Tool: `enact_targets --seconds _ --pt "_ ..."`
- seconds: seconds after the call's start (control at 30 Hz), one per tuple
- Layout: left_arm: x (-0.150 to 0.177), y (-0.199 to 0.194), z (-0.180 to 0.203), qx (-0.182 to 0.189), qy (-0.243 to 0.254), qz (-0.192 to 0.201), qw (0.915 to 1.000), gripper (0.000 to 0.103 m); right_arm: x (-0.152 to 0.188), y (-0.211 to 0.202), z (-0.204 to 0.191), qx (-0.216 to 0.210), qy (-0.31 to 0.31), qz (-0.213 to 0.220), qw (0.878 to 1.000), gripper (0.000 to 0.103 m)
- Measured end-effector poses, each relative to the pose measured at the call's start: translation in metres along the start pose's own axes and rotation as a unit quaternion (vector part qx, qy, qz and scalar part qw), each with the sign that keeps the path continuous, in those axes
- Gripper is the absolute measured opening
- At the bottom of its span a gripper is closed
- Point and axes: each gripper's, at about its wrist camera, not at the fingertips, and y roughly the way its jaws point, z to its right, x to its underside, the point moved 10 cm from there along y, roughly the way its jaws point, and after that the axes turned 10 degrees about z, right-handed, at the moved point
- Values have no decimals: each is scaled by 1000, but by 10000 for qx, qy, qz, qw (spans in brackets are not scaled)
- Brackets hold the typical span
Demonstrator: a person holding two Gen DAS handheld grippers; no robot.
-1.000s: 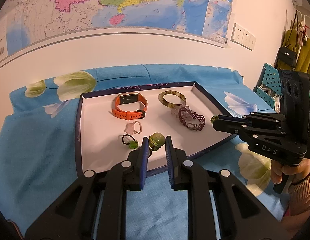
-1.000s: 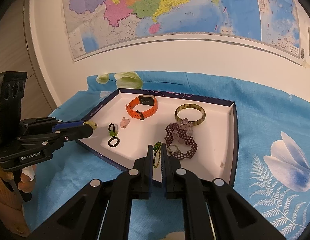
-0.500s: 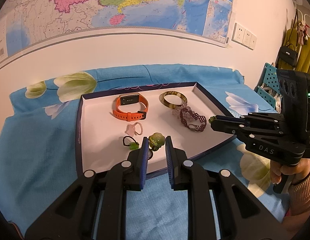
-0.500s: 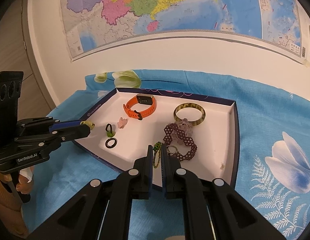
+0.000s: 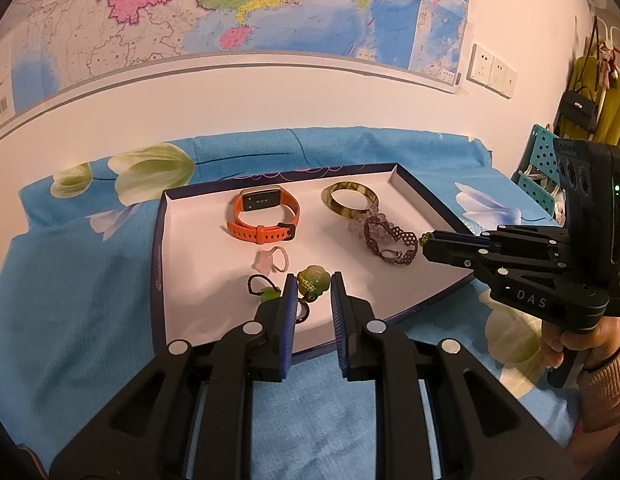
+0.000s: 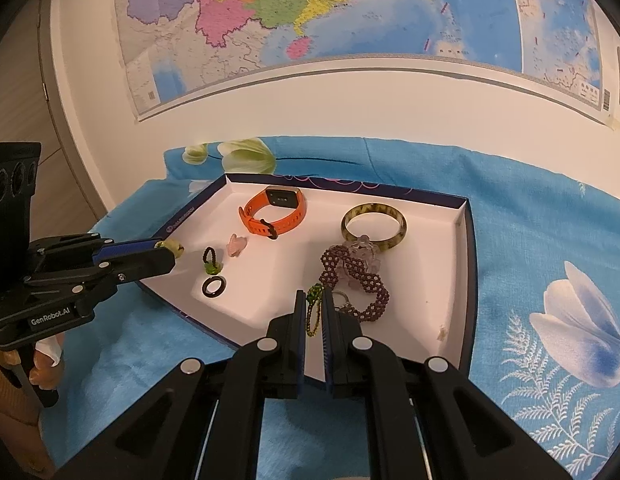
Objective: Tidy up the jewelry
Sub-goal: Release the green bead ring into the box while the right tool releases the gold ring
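The left gripper [image 5: 313,287] pinches a green rose charm [image 5: 312,279], held just above the near part of the white tray [image 5: 182,280]. The right gripper [image 6: 314,300] is clenched on the green beaded cord [image 6: 313,309], which hangs long-way down. The cord could slip out, or snag the maroon beaded bracelet [image 6: 350,276] right beside it. Farther back sit the orange watch [image 5: 266,216] and the bangle [image 5: 349,199].

Wall map [image 5: 246,12] above white wall, blue floral cloth [image 6: 550,240] below.

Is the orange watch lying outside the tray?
No, the orange watch lies inside the white tray, near its far wall.
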Motion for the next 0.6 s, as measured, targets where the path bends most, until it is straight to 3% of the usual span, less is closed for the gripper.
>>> enact_targets --seconds 0.6 --pt "2 6 -3 -90 8 -64 9999 17 2 9 2 63 -57 -74 9999 6"
